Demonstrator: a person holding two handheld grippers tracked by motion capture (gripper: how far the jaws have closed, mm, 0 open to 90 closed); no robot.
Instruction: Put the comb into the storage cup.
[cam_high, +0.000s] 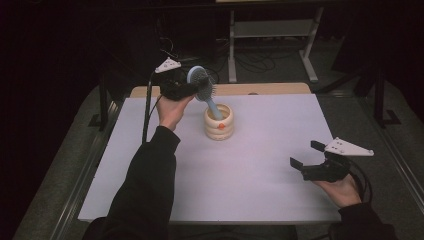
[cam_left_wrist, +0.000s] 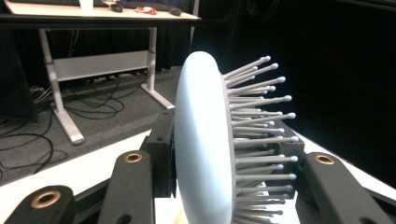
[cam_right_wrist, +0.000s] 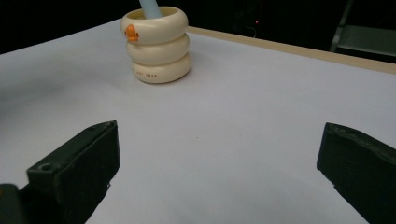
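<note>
My left gripper (cam_high: 187, 89) is clamped on the head of the pale blue hairbrush (cam_high: 201, 82), one jaw against the smooth back and the other against the bristled face; in the left gripper view the brush head (cam_left_wrist: 205, 140) stands on edge between my jaws with the bristles pointing to that view's right. Below the gripper, the white table (cam_high: 250, 165) spreads wide and bare. Just under my grip and a little to the side stands the cream holder (cam_high: 218, 121), three stacked rings with a small orange mark on its front; the brush handle slants down into its mouth. Whether the handle tip touches the bottom I cannot tell. Beyond the gripper, past the table's far edge, I see a desk frame (cam_left_wrist: 60, 70) with cables on the floor. My right gripper (cam_high: 309, 161) hangs well apart from the holder, low over the near right of the table, jaws spread wide with nothing between them; the holder (cam_right_wrist: 156, 44) stands ahead of it, unobstructed.
</note>
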